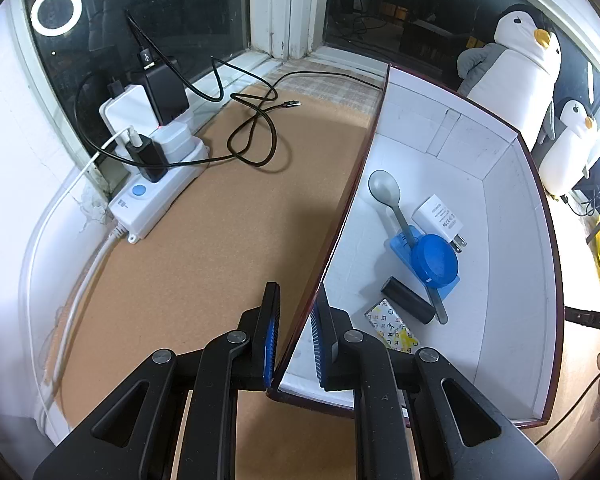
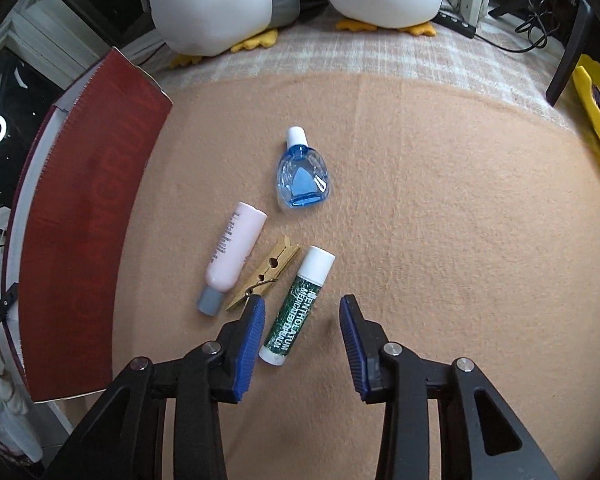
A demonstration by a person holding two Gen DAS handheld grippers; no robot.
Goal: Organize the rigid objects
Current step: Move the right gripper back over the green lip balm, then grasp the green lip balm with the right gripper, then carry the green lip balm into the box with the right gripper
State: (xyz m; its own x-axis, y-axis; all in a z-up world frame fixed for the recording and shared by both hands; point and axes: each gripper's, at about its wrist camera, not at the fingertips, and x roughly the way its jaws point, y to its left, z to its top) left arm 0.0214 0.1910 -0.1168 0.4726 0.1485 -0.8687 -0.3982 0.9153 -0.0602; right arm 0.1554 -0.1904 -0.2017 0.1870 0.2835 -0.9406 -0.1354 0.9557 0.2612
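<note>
In the left wrist view my left gripper [image 1: 296,300] straddles the near-left wall of a red box [image 1: 340,216] with a white inside; the jaws stand slightly apart from the wall. In the box lie a grey spoon [image 1: 388,196], a white charger [image 1: 438,216], a blue round lid [image 1: 434,260], a black cylinder [image 1: 408,300] and a patterned card [image 1: 392,328]. In the right wrist view my right gripper [image 2: 302,306] is open around a green lip balm tube [image 2: 298,306]. Beside the tube lie a wooden clothespin [image 2: 266,272], a pink tube [image 2: 232,254] and a blue eye-drop bottle [image 2: 302,172].
A white power strip [image 1: 152,192] with chargers and a black cable [image 1: 256,120] sit on the cloth by the window. Two plush penguins [image 1: 516,68] stand behind the box. The box's red outer wall [image 2: 80,232] is left of the right gripper. A yellow tray [image 2: 596,108] is at far right.
</note>
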